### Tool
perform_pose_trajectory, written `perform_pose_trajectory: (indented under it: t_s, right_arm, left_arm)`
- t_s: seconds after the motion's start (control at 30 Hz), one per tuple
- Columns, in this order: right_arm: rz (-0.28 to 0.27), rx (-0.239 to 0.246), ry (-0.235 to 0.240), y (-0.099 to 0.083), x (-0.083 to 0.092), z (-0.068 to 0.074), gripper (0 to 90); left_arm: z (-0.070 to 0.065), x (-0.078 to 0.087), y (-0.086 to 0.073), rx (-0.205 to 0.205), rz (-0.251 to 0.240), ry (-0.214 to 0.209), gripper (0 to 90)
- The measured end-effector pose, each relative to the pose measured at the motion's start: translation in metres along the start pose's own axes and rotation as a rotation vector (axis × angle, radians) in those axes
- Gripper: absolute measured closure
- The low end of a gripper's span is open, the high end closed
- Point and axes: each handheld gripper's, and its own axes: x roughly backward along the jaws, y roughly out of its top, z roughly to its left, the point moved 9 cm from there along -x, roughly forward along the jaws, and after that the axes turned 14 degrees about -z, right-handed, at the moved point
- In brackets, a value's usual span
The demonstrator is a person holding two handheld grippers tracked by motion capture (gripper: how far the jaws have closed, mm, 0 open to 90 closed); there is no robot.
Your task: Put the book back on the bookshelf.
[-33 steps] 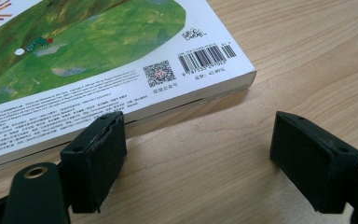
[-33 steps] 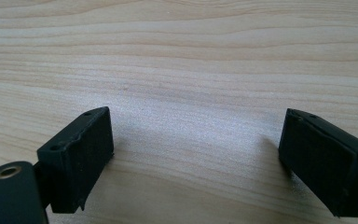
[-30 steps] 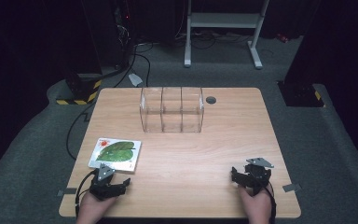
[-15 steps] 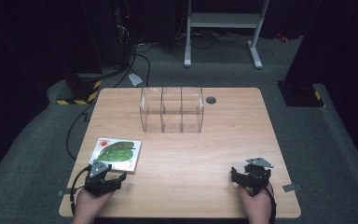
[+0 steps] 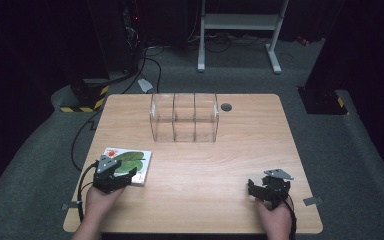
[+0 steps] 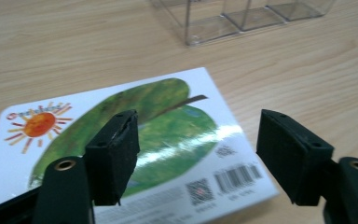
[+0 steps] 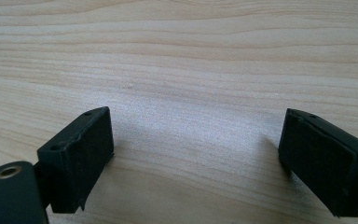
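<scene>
**Left tool over the leaf book**

The left tool (image 5: 114, 174) hangs over the near edge of one book (image 5: 130, 164). Its jaws are apart and have just been closing a little, and in the left gripper view the book (image 6: 168, 140) shows between and below them, but the pads do not press on it. The book lies flat at the left front of the worktop (image 5: 230, 150). Its cover shows one big green leaf and one small sun.

In the middle, farther back, stands one clear box (image 5: 184, 117) with three parts, well apart from the book. Just beside it on the right is one small round hole (image 5: 226, 106).

At the right front, the right tool (image 5: 267, 187) is low over bare wood with its jaws wide apart and nothing in them.

The worktop is light wood. The room around it is dark, with grey floor and cables.

A second ago the left tool was nearer the front edge; now it is up over the book. The right tool has stayed put.
</scene>
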Motion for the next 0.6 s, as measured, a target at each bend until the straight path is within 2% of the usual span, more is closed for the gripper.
perform_pose_trajectory:
  t_s: [0.03, 0.1, 0.17, 0.2, 0.27, 0.33, 0.5, 0.57, 0.6]
  right_arm:
    - [0.0, 0.0, 0.0, 0.0, 0.0, 0.0, 9.8]
    - [0.0, -0.001, 0.001, 0.0, 0.0, 0.0, 9.8]
    - [0.0, -0.001, 0.0, 0.0, 0.0, 0.0, 9.8]
    - [0.0, -0.001, 0.0, 0.0, 0.0, 0.0, 9.8]
    - [0.0, -0.001, 0.001, 0.0, 0.0, 0.0, 9.8]
    - [0.001, -0.001, 0.0, 0.0, 0.0, 0.0, 9.8]
    - [0.0, -0.001, 0.0, 0.0, 0.0, 0.0, 9.8]
    - [0.0, -0.001, 0.0, 0.0, 0.0, 0.0, 9.8]
    - [0.0, -0.001, 0.0, 0.0, 0.0, 0.0, 9.8]
  left_arm:
    - [0.005, -0.001, 0.0, -0.004, 0.002, 0.015, 28.1]
    - [0.016, 0.001, 0.002, 0.029, -0.018, 0.021, 29.5]
    - [0.027, 0.001, 0.0, 0.066, -0.018, 0.034, 29.4]
    - [0.027, 0.001, 0.0, 0.066, -0.018, 0.034, 29.4]
    - [0.044, 0.004, -0.005, 0.105, -0.017, 0.058, 29.3]
    - [0.051, 0.005, -0.007, 0.118, -0.016, 0.078, 29.3]
    - [0.065, 0.008, -0.012, 0.118, -0.003, 0.116, 29.3]
    - [0.069, 0.008, -0.014, 0.14, -0.005, 0.126, 29.2]
    - [0.071, 0.008, -0.015, 0.138, -0.001, 0.128, 29.3]
